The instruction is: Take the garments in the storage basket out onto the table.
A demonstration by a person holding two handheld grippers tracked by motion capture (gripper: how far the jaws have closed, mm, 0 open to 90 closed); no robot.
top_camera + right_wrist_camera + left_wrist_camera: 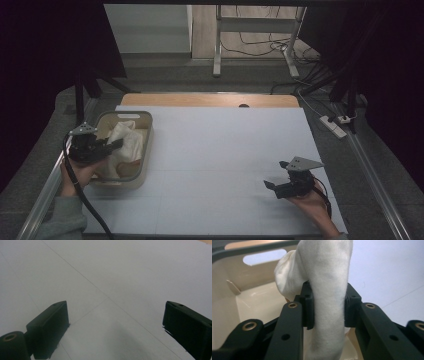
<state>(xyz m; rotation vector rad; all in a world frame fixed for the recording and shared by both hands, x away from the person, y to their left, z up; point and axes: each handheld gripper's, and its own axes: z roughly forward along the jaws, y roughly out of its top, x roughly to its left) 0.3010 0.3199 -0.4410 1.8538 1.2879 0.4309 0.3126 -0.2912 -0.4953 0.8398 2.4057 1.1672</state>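
Two grippers: both hand-held.
Left gripper (329, 308): clamped on white cloth (329, 290), above beige bin (146, 125).
Right gripper (116, 327): jaws apart, over table (125, 272).

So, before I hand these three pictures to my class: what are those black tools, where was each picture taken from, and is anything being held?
A person holds a hand-operated two-jaw gripper in each hand. One picture looks down from above the white table; the other two come from a camera riding on each gripper. The left gripper is over a beige basket and pinches a white cloth between its jaws. The right gripper is open and empty, with its jaws wide apart, low over bare table. Something orange-brown lies in the basket, too unclear to name.
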